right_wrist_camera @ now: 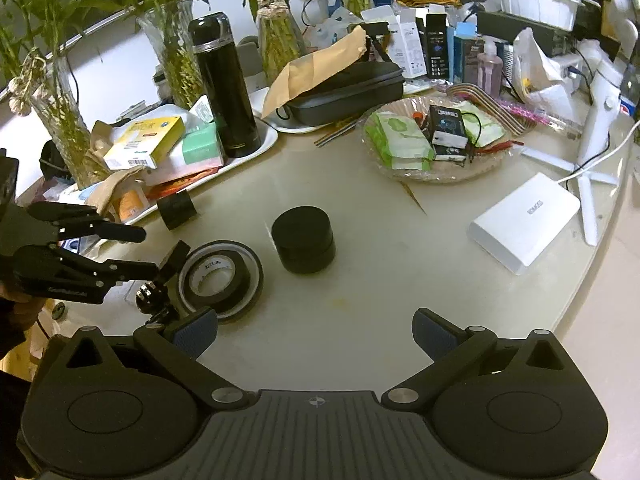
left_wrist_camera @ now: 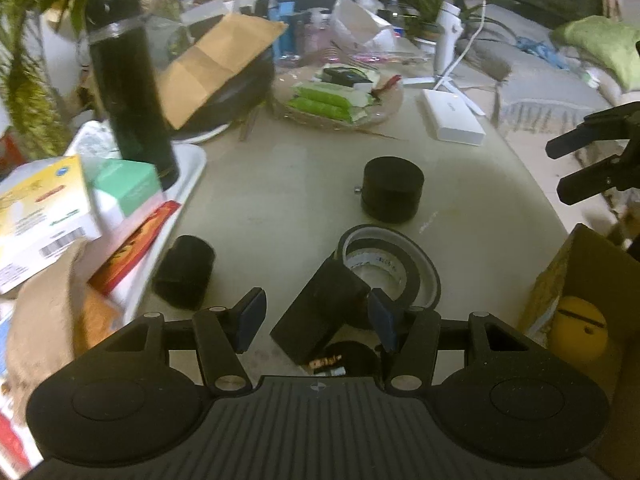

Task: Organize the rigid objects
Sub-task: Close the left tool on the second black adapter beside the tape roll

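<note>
The left gripper (left_wrist_camera: 316, 320) hangs low over the near part of the desk (left_wrist_camera: 280, 184), its jaws spread wide, with a black rectangular block (left_wrist_camera: 320, 312) lying tilted between the blue pads (left_wrist_camera: 252, 316); neither pad visibly presses on it. The block's far end leans against a roll of black tape (left_wrist_camera: 394, 268) lying flat just behind it, and a small black mount (left_wrist_camera: 344, 356) with a metal screw sits under the block's near end. A smaller black roll (left_wrist_camera: 184, 270) lies on its side to the left, just beside the white tray (left_wrist_camera: 192, 168). Farther off, a black round jar (left_wrist_camera: 393, 189) stands alone in the middle of the desk.

The right gripper (right_wrist_camera: 316, 334) hovers above bare desk nearer than the jar (right_wrist_camera: 303, 238), jaws wide apart and holding nothing.

The tray crowds the left edge, loaded with a tall black thermos (right_wrist_camera: 226, 88), a yellow box (right_wrist_camera: 146, 142) and a green box (right_wrist_camera: 202, 146). Beyond the jar sits a shallow dish of green packets (right_wrist_camera: 436, 140), with a black zip case (right_wrist_camera: 348, 88) under a brown envelope (right_wrist_camera: 316, 68) to its left. A white power adapter (right_wrist_camera: 526, 222) lies at the right, near the desk's edge. An open cardboard box (left_wrist_camera: 580, 280) with a yellow object (left_wrist_camera: 580, 328) inside stands at the near right in the left wrist view.
</note>
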Demonstrator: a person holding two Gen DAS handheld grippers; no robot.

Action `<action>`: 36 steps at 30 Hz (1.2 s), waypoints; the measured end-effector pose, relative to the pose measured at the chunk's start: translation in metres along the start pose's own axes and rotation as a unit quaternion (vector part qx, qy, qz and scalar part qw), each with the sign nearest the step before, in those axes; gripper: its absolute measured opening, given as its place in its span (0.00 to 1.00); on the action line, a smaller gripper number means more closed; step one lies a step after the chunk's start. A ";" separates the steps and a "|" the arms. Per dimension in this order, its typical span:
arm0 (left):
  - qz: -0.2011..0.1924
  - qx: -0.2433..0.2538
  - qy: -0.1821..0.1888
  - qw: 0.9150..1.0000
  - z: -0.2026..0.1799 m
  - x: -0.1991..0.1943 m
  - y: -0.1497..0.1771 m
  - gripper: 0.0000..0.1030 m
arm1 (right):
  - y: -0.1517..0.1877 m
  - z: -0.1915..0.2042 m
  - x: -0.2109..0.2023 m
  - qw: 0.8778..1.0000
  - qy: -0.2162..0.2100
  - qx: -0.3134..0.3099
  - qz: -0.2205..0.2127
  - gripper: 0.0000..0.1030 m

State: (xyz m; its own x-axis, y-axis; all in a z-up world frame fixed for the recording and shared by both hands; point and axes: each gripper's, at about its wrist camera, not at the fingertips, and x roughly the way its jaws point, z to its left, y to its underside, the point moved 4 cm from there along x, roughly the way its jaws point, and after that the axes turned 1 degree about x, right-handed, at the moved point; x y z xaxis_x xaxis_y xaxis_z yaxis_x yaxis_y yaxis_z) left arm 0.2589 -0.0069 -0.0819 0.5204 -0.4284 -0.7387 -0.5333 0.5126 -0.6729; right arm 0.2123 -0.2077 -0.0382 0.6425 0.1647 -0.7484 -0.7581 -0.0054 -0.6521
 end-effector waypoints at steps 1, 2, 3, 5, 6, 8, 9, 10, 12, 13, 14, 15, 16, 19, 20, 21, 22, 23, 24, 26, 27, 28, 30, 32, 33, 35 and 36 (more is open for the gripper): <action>0.001 0.000 0.008 1.000 0.002 0.004 0.000 0.54 | 0.000 -0.001 0.000 1.000 0.002 0.002 0.001 1.00; 0.003 -0.001 0.014 1.000 0.004 0.007 -0.001 0.54 | 0.000 -0.002 0.001 1.000 0.004 0.004 0.002 1.00; 0.009 -0.003 0.021 1.000 0.007 0.010 -0.001 0.54 | 0.000 -0.003 0.001 1.000 0.005 0.007 0.004 1.00; 0.012 -0.008 0.042 0.999 0.012 0.015 -0.001 0.54 | 0.000 -0.005 0.002 1.000 0.004 0.015 0.005 1.00; 0.014 -0.009 0.056 0.998 0.014 0.017 -0.001 0.54 | 0.000 -0.006 0.002 1.000 0.003 0.017 0.006 1.00; 0.019 -0.009 0.070 0.997 0.017 0.022 0.000 0.54 | -0.001 -0.006 0.003 1.000 0.002 0.018 0.006 1.00; 0.020 -0.010 0.079 0.997 0.019 0.023 0.001 0.54 | -0.001 -0.006 0.003 1.000 0.002 0.018 0.006 1.00; 0.020 -0.012 0.087 0.996 0.021 0.025 0.001 0.54 | 0.000 -0.006 0.003 1.000 0.001 0.018 0.007 1.00; 0.023 -0.019 0.100 0.995 0.026 0.028 0.002 0.53 | -0.001 -0.007 0.003 1.000 0.003 0.015 0.008 1.00; 0.023 -0.022 0.105 0.994 0.028 0.029 0.003 0.53 | -0.001 -0.007 0.004 1.000 0.004 0.014 0.008 1.00; 0.022 -0.026 0.110 0.993 0.030 0.030 0.003 0.53 | -0.001 -0.007 0.004 1.000 0.005 0.015 0.008 1.00; 0.023 -0.029 0.114 0.993 0.031 0.031 0.003 0.52 | -0.001 -0.008 0.004 1.000 0.004 0.016 0.008 1.00; 0.024 -0.031 0.117 0.992 0.033 0.032 0.004 0.51 | -0.001 -0.008 0.004 1.000 0.003 0.019 0.008 1.00; 0.029 -0.041 0.123 0.991 0.038 0.037 0.007 0.46 | -0.001 -0.010 0.005 1.000 0.004 0.021 0.009 1.00; 0.029 -0.046 0.125 0.991 0.039 0.038 0.007 0.45 | -0.001 -0.010 0.005 1.000 0.006 0.021 0.009 1.00; 0.028 -0.051 0.125 0.991 0.040 0.037 0.007 0.42 | -0.001 -0.010 0.005 1.000 0.006 0.021 0.009 1.00; 0.027 -0.051 0.124 0.991 0.039 0.037 0.007 0.38 | -0.001 -0.010 0.005 1.000 0.005 0.022 0.009 1.00; 0.027 -0.049 0.121 0.991 0.039 0.036 0.006 0.30 | -0.001 -0.010 0.005 1.000 0.004 0.022 0.009 1.00; 0.027 -0.049 0.115 0.992 0.039 0.036 0.006 0.30 | -0.001 -0.009 0.005 1.000 0.004 0.021 0.009 1.00; 0.023 -0.051 0.109 0.992 0.039 0.034 0.006 0.30 | -0.001 -0.009 0.005 1.000 0.005 0.018 0.009 1.00; 0.020 -0.053 0.105 0.993 0.040 0.034 0.005 0.30 | -0.001 -0.009 0.004 1.000 0.005 0.018 0.009 1.00; 0.017 -0.056 0.101 0.993 0.041 0.032 0.005 0.30 | -0.001 -0.008 0.004 1.000 0.005 0.017 0.008 1.00; 0.011 -0.068 0.094 0.993 0.044 0.029 0.002 0.30 | 0.000 -0.008 0.004 1.000 0.006 0.016 0.007 1.00; 0.002 -0.081 0.087 0.993 0.046 0.024 -0.002 0.30 | -0.001 -0.009 0.004 1.000 0.008 0.016 0.006 1.00; -0.002 -0.083 0.083 0.993 0.046 0.022 -0.004 0.30 | -0.001 -0.009 0.004 1.000 0.008 0.017 0.005 1.00; -0.008 -0.087 0.074 0.993 0.044 0.016 -0.007 0.30 | -0.001 -0.008 0.004 1.000 0.007 0.016 0.004 1.00; -0.007 -0.089 0.069 0.994 0.042 0.013 -0.009 0.30 | -0.002 -0.008 0.004 1.000 0.008 0.014 0.003 1.00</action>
State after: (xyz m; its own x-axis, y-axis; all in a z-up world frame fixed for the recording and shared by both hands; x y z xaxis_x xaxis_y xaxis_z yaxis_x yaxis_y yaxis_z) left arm 0.2987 0.0142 -0.0842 0.4387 -0.5394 -0.7188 -0.6423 0.3712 -0.6706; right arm 0.2170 -0.2149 -0.0410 0.6387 0.1494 -0.7548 -0.7652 0.0210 -0.6434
